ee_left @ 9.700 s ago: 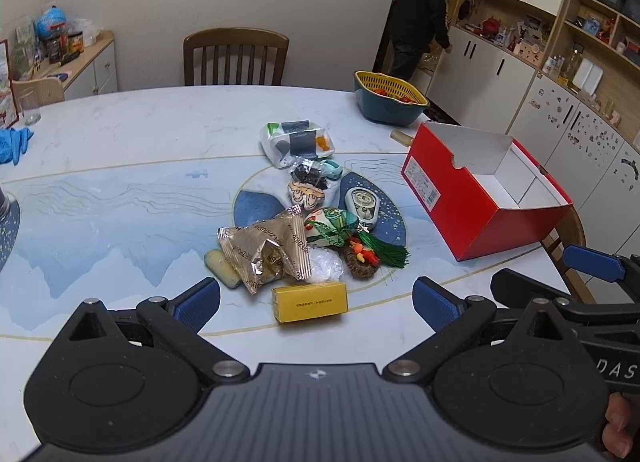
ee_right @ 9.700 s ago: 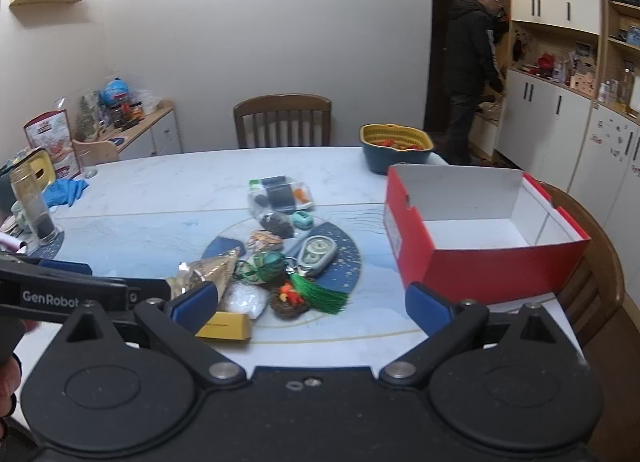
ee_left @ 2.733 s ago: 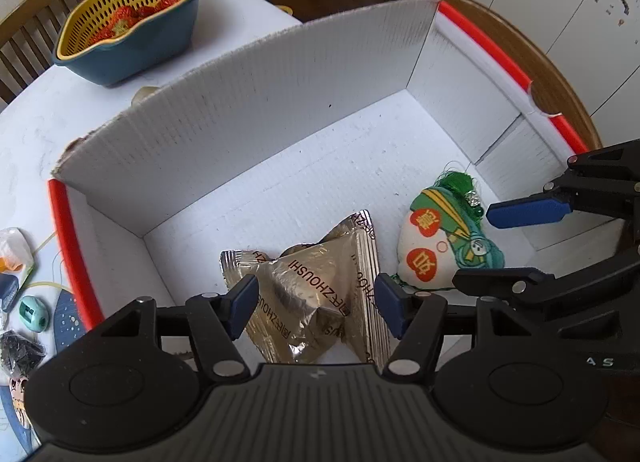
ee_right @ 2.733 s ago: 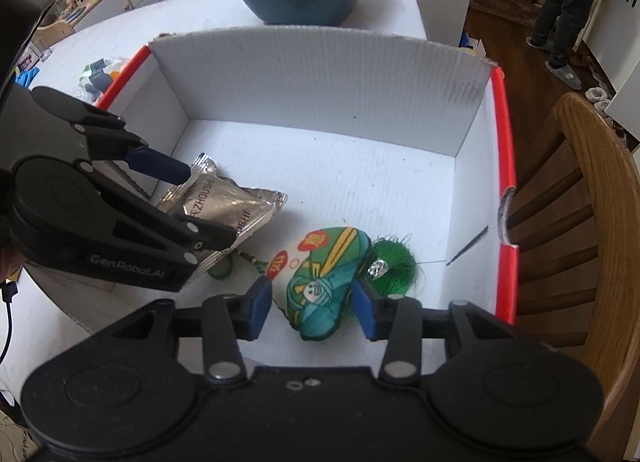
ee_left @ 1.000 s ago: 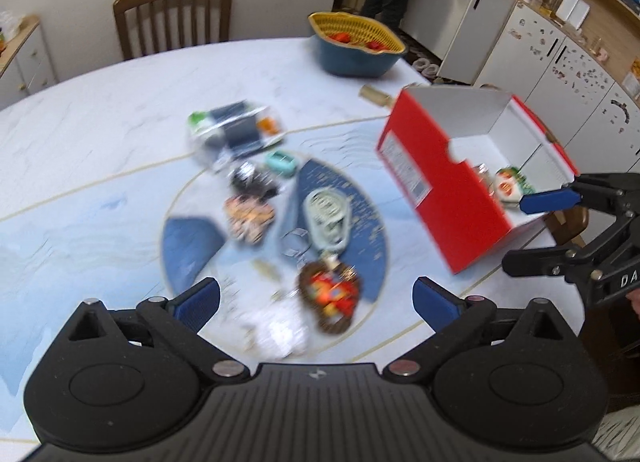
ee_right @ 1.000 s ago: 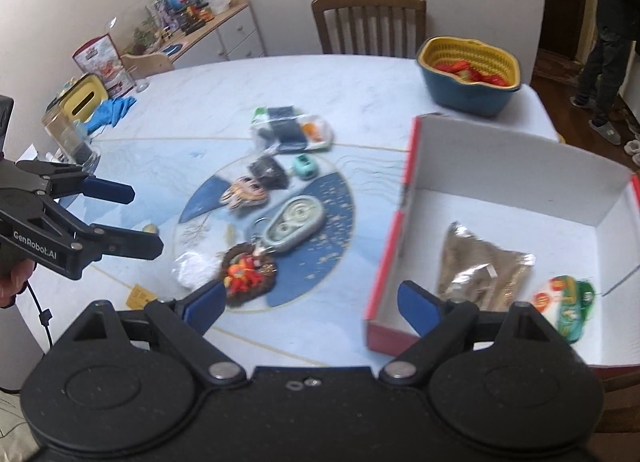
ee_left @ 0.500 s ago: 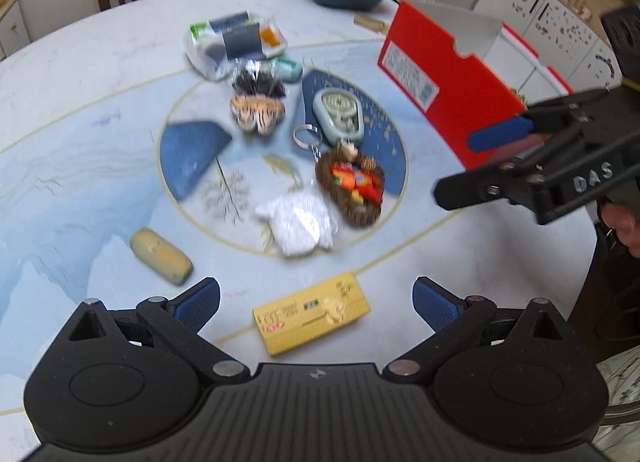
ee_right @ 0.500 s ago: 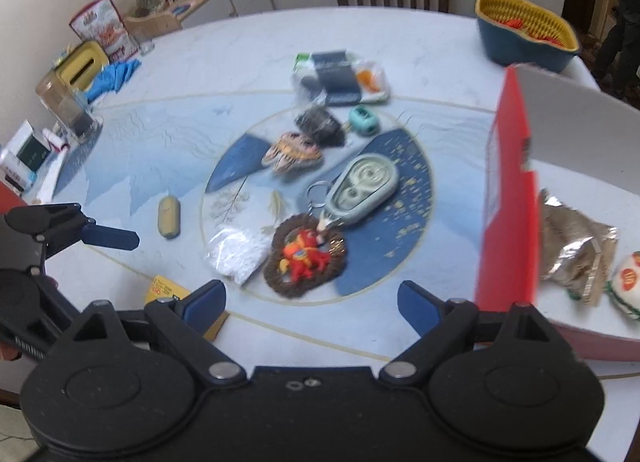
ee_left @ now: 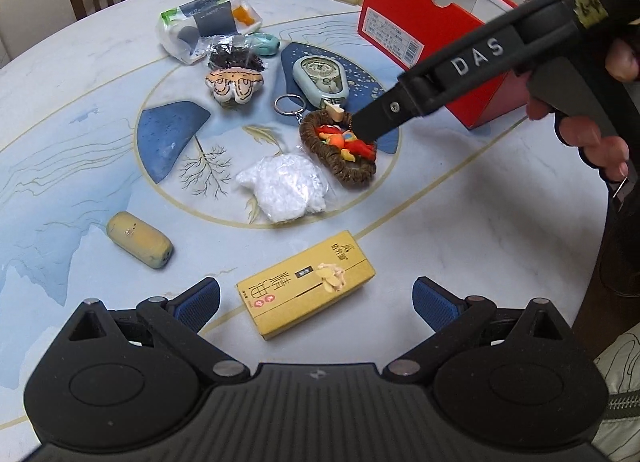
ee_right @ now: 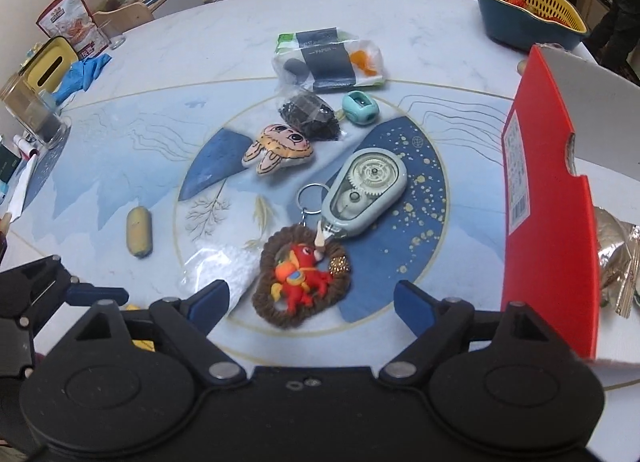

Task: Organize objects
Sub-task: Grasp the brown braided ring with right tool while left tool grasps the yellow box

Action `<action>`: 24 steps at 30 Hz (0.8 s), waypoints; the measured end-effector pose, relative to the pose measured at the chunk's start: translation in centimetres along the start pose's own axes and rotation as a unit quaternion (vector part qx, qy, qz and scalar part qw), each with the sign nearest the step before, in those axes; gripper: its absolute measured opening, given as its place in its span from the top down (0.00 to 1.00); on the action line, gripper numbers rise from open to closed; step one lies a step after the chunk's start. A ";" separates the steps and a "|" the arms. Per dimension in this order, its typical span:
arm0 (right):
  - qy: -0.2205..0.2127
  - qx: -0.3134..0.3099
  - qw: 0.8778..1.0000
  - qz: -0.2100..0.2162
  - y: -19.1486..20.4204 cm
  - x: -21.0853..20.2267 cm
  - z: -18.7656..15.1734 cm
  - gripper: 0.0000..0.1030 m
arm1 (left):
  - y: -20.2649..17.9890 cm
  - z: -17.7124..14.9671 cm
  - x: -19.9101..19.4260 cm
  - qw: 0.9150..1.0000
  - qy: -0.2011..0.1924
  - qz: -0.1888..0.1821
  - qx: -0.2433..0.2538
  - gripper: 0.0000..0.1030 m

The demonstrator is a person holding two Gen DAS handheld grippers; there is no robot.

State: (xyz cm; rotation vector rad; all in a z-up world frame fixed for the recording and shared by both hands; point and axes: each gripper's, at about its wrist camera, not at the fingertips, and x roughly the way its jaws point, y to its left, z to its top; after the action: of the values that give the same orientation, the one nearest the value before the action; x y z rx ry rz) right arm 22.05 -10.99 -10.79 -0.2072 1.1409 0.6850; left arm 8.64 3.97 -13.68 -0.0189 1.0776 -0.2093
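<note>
Clearly each gripper has a target: the left gripper gapes wide over the flat yellow carton, the right gripper, equally wide, over the brown woven keychain with its red figure (ring trailing). Each should straddle squarely, then carry to the red cardboard box.

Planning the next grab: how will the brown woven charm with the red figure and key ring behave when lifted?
The brown woven charm looks soft and light, so it likely squashes slightly under the right tool. Its key ring hangs on a short chain, so it probably dangles and swings. Lying flat, it seems unlikely to roll.
</note>
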 end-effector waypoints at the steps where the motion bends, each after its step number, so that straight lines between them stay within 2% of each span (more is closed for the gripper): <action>1: 0.000 0.004 1.000 0.001 -0.2 0.1 0.1 0.16 | 0.0 0.0 0.0 1.000 -0.002 0.001 0.000 0.00; 6: -0.005 0.034 0.999 -0.011 -1.7 0.8 0.8 0.26 | -0.2 0.1 0.2 1.000 -0.009 0.004 0.013 0.01; 10: 0.005 0.037 0.999 -0.019 -2.4 1.7 1.1 0.34 | -0.1 0.1 0.4 1.000 -0.011 0.006 0.018 0.01; 16: 0.019 0.031 0.999 -0.023 -2.4 3.2 1.2 0.52 | -0.2 0.3 0.7 1.000 -0.015 0.008 0.026 0.05; 19: 0.020 0.033 0.999 -0.020 -2.4 3.7 1.4 0.59 | -0.2 0.3 0.9 0.999 -0.014 0.013 0.029 0.14; 21: 0.022 0.031 0.999 -0.021 -2.3 3.9 1.6 0.70 | -0.2 0.3 1.0 0.999 -0.011 0.013 0.032 0.20; 22: 0.025 0.030 0.999 -0.019 -2.2 4.1 1.7 0.72 | -0.2 0.3 1.1 0.999 -0.011 0.014 0.035 0.25; 24: 0.024 0.023 0.999 -0.019 -1.9 4.3 1.7 0.78 | -0.3 0.3 1.0 0.999 -0.012 0.016 0.043 0.27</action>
State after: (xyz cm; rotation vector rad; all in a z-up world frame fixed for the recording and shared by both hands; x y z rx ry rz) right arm 25.49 -9.96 -14.19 -0.2076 1.1952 0.6230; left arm 9.28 3.51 -14.41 0.0723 1.0429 -0.2249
